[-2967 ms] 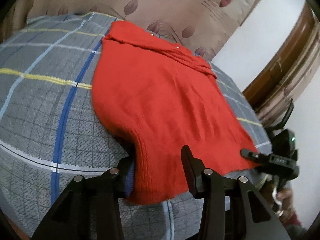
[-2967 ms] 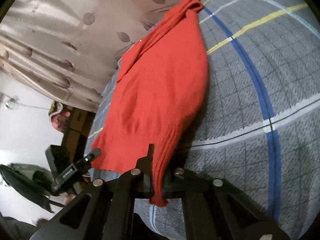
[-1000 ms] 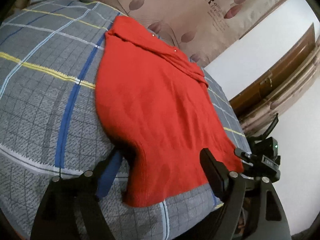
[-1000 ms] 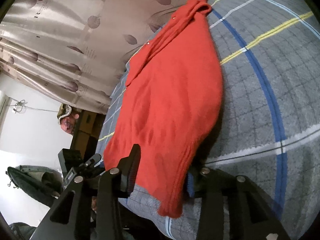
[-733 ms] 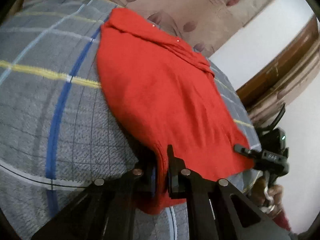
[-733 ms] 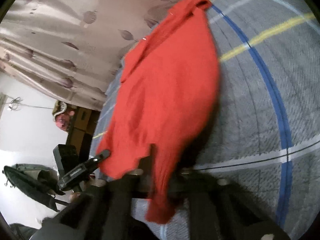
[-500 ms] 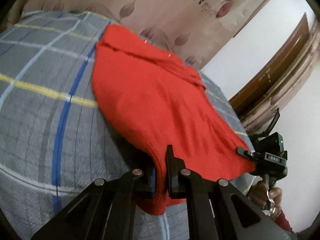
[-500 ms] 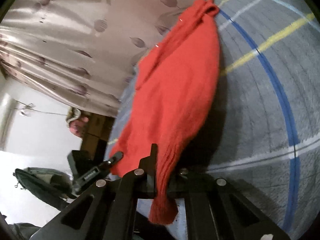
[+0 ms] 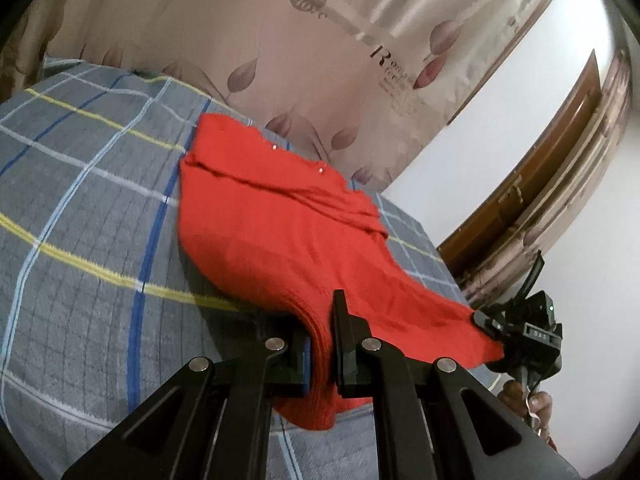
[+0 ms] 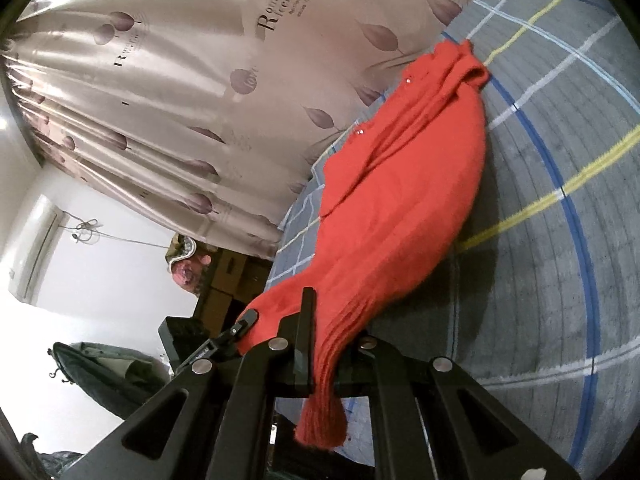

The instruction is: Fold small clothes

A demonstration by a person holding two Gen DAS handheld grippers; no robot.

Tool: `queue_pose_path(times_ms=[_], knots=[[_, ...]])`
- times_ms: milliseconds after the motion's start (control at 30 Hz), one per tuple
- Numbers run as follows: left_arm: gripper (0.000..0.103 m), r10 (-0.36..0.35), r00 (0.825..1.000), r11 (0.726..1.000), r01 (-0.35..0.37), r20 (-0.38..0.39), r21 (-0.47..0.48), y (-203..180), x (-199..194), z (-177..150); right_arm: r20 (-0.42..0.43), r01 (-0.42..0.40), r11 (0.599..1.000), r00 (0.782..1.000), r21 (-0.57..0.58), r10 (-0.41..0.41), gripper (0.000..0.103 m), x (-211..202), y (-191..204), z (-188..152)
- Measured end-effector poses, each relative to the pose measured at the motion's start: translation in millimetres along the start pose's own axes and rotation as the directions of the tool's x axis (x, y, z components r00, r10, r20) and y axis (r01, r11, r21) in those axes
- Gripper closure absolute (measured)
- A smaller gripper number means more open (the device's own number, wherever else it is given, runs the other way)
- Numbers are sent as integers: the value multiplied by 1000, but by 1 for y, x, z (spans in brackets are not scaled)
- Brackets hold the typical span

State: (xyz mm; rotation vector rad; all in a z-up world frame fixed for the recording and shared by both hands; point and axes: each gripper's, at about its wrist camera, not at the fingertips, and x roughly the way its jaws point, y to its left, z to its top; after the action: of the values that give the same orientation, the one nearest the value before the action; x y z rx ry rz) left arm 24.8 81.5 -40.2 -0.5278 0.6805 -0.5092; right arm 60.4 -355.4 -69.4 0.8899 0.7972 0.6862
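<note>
On the bed (image 9: 80,248), which was covered in grey fabric checked with blue, yellow and white lines, lay a red knitted sweater (image 9: 280,232), spread over the cover with its neckline end toward the leaf-printed curtain (image 9: 280,40). The far part of the sweater rested flat on the bed; the hem end, nearest the cameras, was raised off the cover. The left hand-held gripper (image 9: 322,344) was clamped on one corner of the ribbed hem, its fingers pressed together with the red knit pinched between them and a short tail of fabric hanging below. The right hand-held gripper (image 10: 324,356) was likewise clamped on the other hem corner of the sweater (image 10: 400,200), with a bunched tail drooping beneath its fingers. In the left wrist view the right hand-held gripper (image 9: 486,322) appeared at the sweater's far hem corner, near a wooden door frame (image 9: 540,184). In the right wrist view the left hand-held gripper (image 10: 244,322) appeared at the opposite corner. Two small pale studs (image 9: 298,158) showed near the neckline. The curtain (image 10: 180,80) hung just behind the bed (image 10: 560,280).
</note>
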Motion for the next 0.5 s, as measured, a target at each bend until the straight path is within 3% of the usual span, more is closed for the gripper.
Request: queue_pose_path(times_ms=[500], knots=[[95,25,994,992,-38,105,123,-26,12,43,26,7,998,1000,-55,-6,96,9,15,59]])
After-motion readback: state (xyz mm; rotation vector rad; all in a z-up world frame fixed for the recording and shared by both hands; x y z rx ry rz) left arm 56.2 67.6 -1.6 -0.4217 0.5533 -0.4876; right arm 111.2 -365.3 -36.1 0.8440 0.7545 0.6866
